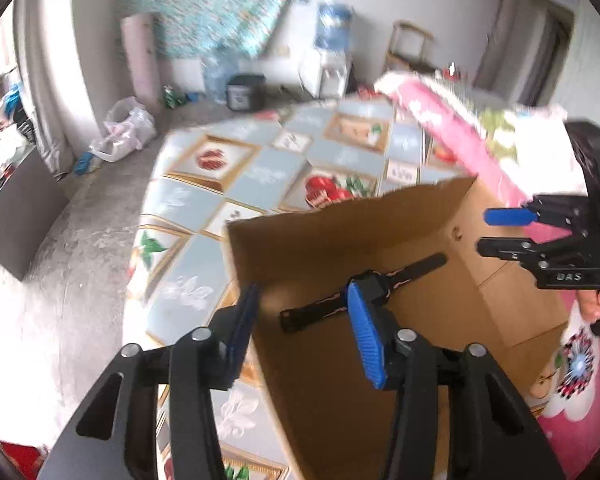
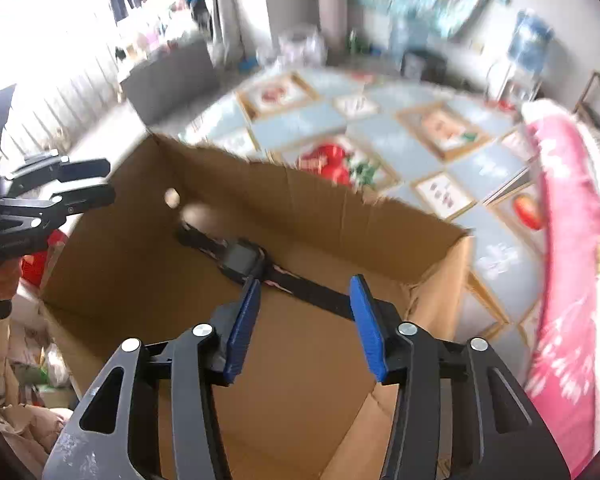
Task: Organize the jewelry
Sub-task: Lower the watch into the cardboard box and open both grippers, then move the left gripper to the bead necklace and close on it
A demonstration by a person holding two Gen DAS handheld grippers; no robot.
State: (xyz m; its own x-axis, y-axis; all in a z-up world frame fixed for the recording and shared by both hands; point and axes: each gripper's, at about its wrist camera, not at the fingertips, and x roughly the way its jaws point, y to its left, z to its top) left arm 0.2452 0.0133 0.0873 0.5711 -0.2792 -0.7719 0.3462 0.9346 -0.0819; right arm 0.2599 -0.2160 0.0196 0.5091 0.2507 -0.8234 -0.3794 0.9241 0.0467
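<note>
In the box (image 2: pixel 300 380) lies a watch (image 2: pixel 242 258), both the left gripper (image 1: pixel 304 332) and right gripper (image 2: pixel 304 320) spread above it, gripping nothing.

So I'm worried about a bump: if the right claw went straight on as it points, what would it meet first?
Probably the watch lying in the box; the open right claw points at its strap, though depth is unclear.

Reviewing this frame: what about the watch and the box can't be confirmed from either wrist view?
- Watch face: blurred in the right wrist view; in the left wrist view a left gripper finger covers it.
- Cardboard box near corners: cut off by the bottom edge and hidden behind the right gripper.
- Small round thing on the box wall: too blurred to identify.
</note>
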